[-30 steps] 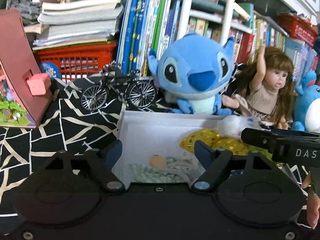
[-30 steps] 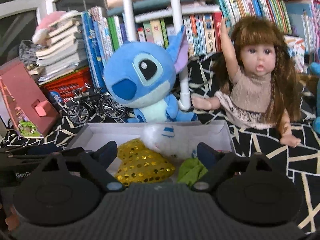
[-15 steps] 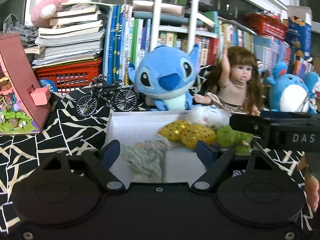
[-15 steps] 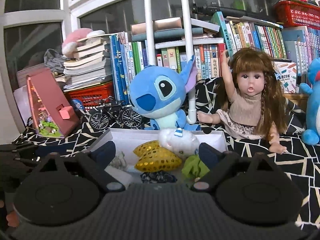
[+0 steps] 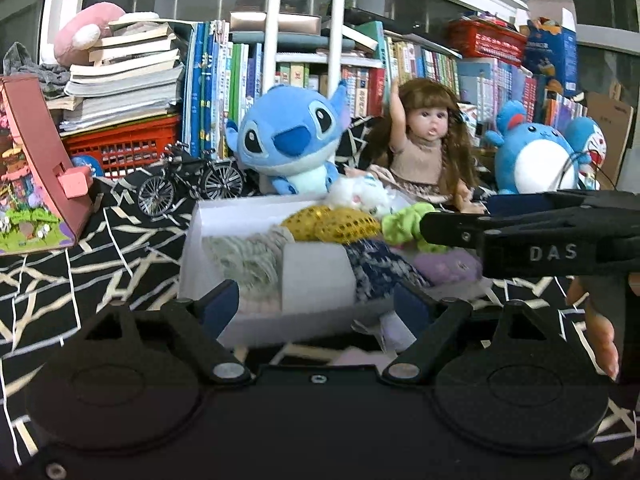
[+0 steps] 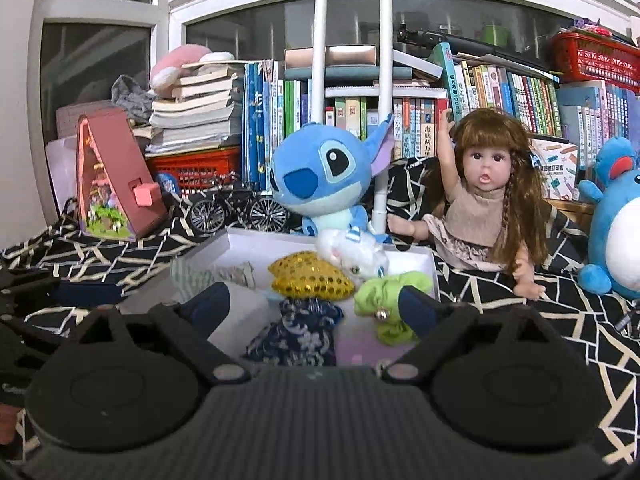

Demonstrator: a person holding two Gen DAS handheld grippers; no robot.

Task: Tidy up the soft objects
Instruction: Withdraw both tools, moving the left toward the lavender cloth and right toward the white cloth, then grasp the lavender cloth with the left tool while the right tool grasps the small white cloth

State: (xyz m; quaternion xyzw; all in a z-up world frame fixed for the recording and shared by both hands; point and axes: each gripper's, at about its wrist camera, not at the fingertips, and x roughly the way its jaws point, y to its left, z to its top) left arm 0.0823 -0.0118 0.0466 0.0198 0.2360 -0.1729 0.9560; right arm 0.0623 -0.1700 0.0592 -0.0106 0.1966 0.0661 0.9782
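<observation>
— Fingers on both the left gripper [image 5: 316, 304] and right gripper [image 6: 314, 304] stand wide, holding nothing?

— Yes. Both have drawn back from the white cardboard box [image 6: 412, 254]; the gold sequinned pillow [image 6: 310, 276], green cloth toy [image 6: 386, 294] and navy patterned pouch [image 6: 298, 332] lie inside. That reads as finished.

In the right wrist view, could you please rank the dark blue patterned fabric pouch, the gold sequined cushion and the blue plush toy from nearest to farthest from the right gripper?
1. Dark blue patterned fabric pouch, between the right gripper fingers.
2. Gold sequined cushion, mid-box.
3. Blue plush toy, behind the white box.
</observation>
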